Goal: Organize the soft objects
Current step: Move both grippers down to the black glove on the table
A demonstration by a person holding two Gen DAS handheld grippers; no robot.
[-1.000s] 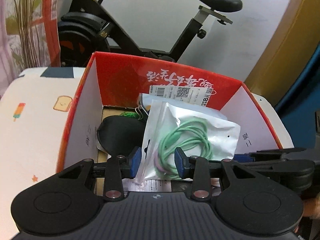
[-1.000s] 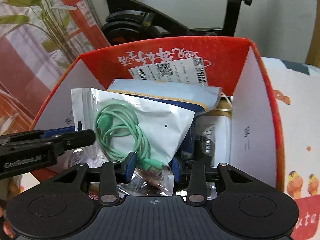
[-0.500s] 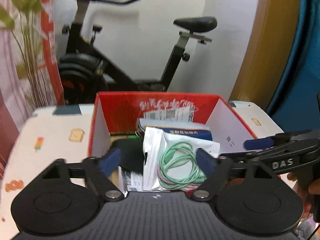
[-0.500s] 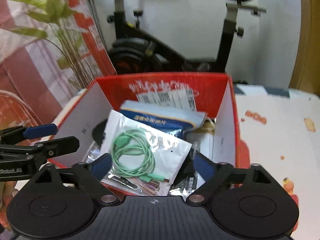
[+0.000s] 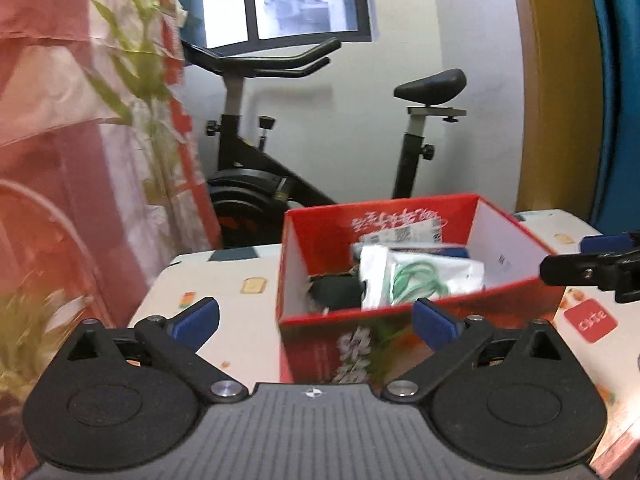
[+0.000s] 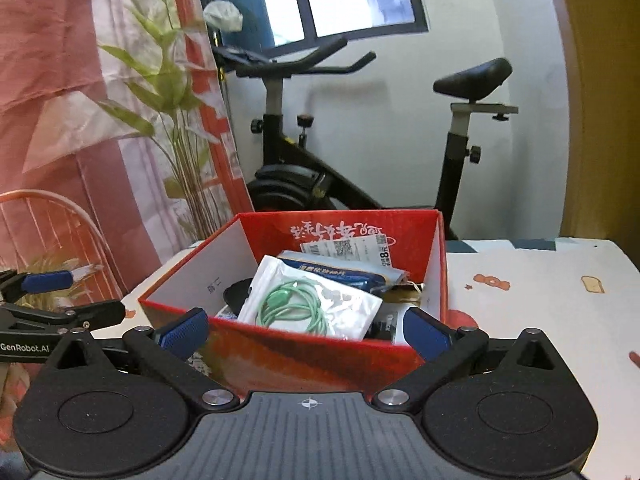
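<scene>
Standing on a table (image 6: 540, 300) with a cartoon-print cloth: one red cardboard box (image 6: 320, 354), open-topped, white inside walls.

Contents: a white pouch holding a coiled green cable (image 6: 296, 312), lying topmost near the front wall; behind it a blue-labelled packet (image 6: 344, 274); a barcode label (image 6: 348, 249) on the far wall; a black item (image 5: 334, 292) at the left.

Right wrist view only: the packet's print is sharp. The left wrist view alone shows floral print on the box's blurred front face (image 5: 356, 350).

Left gripper (image 5: 316, 318): jaws have just been opening, now spread wide, nothing between them. Right gripper (image 6: 306, 330): likewise just opened, empty, in front of the box.

Behind: exercise bike (image 6: 360, 184), window (image 6: 340, 0), plant (image 6: 168, 92).
</scene>
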